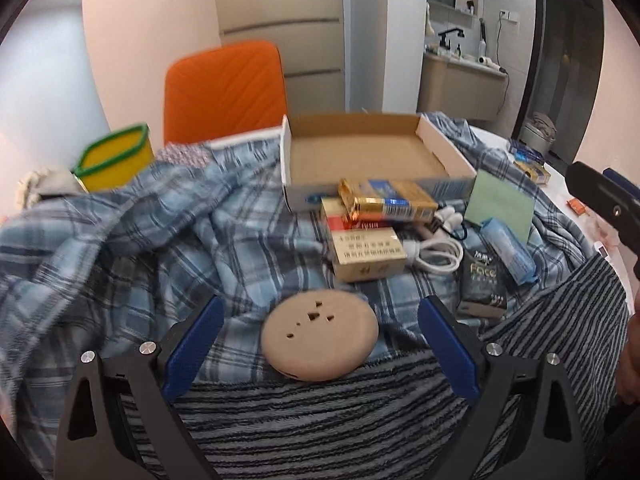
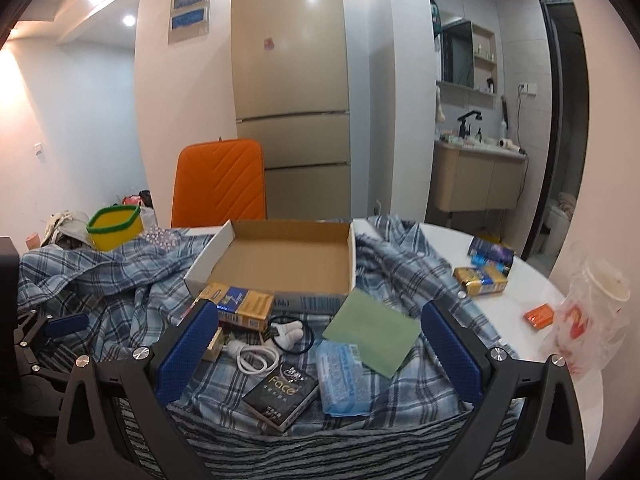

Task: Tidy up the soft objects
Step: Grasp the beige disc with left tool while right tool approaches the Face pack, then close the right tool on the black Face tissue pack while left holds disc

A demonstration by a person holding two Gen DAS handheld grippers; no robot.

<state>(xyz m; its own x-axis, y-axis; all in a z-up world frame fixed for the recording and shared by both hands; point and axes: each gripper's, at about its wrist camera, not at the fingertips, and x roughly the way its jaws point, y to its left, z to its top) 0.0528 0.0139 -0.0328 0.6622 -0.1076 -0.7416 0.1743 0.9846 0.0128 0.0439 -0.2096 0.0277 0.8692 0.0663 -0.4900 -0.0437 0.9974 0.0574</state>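
Both grippers [image 1: 320, 320] [image 2: 320, 320] have black frames, silver screws and textured blue jaws.

Left gripper [image 1: 320, 320]: jaws spread wide, nothing between the pads, angled downward.
Right gripper [image 2: 320, 320]: jaws spread wide, empty, tilted slightly down.
Hand [image 1: 630, 360]: partly visible at right edge.

White table [image 2: 532, 280] under plaid cloth [image 2: 400, 272]
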